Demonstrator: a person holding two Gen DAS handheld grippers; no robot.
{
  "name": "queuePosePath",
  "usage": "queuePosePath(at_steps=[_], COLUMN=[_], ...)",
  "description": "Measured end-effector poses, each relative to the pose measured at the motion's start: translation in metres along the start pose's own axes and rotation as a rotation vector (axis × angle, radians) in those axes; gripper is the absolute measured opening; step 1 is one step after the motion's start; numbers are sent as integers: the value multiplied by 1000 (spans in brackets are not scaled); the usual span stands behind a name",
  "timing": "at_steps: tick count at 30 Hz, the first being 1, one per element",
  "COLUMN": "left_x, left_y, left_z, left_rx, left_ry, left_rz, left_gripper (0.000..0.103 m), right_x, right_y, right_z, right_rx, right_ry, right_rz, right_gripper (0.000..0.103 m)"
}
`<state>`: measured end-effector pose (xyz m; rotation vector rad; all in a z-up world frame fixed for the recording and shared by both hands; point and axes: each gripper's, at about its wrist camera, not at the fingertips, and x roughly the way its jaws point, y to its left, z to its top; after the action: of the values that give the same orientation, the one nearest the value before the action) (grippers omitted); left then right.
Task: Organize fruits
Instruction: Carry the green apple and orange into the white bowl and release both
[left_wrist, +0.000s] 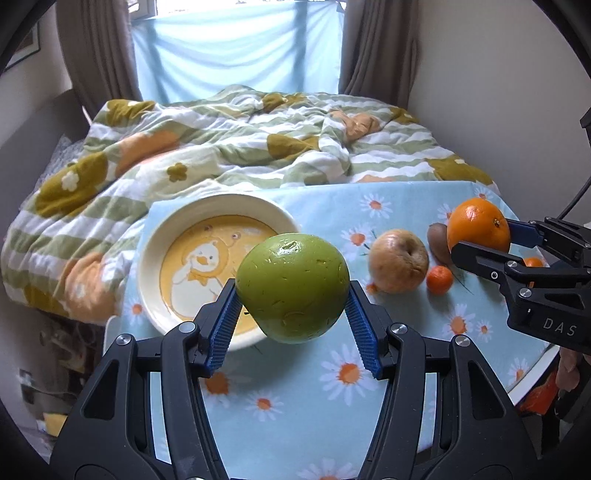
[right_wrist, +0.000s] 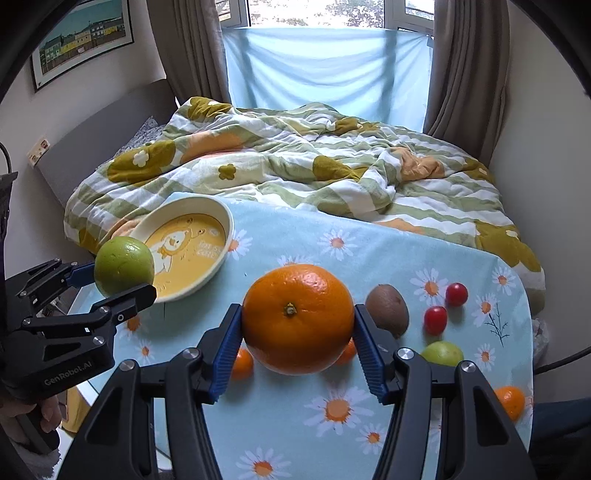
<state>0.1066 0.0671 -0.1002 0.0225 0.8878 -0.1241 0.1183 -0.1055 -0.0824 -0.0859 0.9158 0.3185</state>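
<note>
I log a rumpled quilt (right_wrist: 295, 158) behind a daisy-print tablecloth (right_wrist: 369, 251). On the cloth's far left: my duck-print plate (left_wrist: 155, 243), nothing in it. My left gripper (left_wrist: 291, 314) is clamped on the green apple (left_wrist: 291, 288), held above the cloth by the plate's rim. My right gripper (right_wrist: 297, 339) is clamped on the large orange (right_wrist: 297, 317), raised. Lying loose: yellowish apple (left_wrist: 399, 260), kiwi (right_wrist: 388, 310), tangerine (left_wrist: 439, 279), two cherry tomatoes (right_wrist: 436, 319).

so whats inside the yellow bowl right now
No fruit shows in the bowl: only its printed yellow bottom with a cartoon duck. In the left wrist view the green apple, held in the left claw, covers the bowl's near right part, which the right wrist view shows bare.
</note>
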Motion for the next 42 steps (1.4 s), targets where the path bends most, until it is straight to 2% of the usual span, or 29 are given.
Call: queuePosePath(at_steps=[8,14,24,31,33,34,35,37,42], left_x=[40,83,134,145,140,137,132,122,108], left_y=[66,98,110,109,108,108,107,104,101], left_z=[21,36,45,47,48,49,50,53,50], left_rx=[28,69,129,134,127,125,126,139,162], left_ry=[28,60,113,127,107,91,74,37,47], left_rz=[-24,-53,-88,-88,-88,-85,-75,-60,-27], left_gripper=[63,63,63,64,74,93,103,103,103], right_x=[34,59,80,81,79,78,76,74,70], right_y=[38,54,57,49,47,46,46,44,45], right_z=[31,42,47,45,44,44,44,46,53], right_rx=[60,117,204,238,243,246,247,246,217], right_ry=[9,35,71,77,74,72,71,67,56], right_rz=[-37,-66,-111,-125,-126,-123,-121,-117,-101], right_gripper=[54,54,54,54,54,54,54,54,54])
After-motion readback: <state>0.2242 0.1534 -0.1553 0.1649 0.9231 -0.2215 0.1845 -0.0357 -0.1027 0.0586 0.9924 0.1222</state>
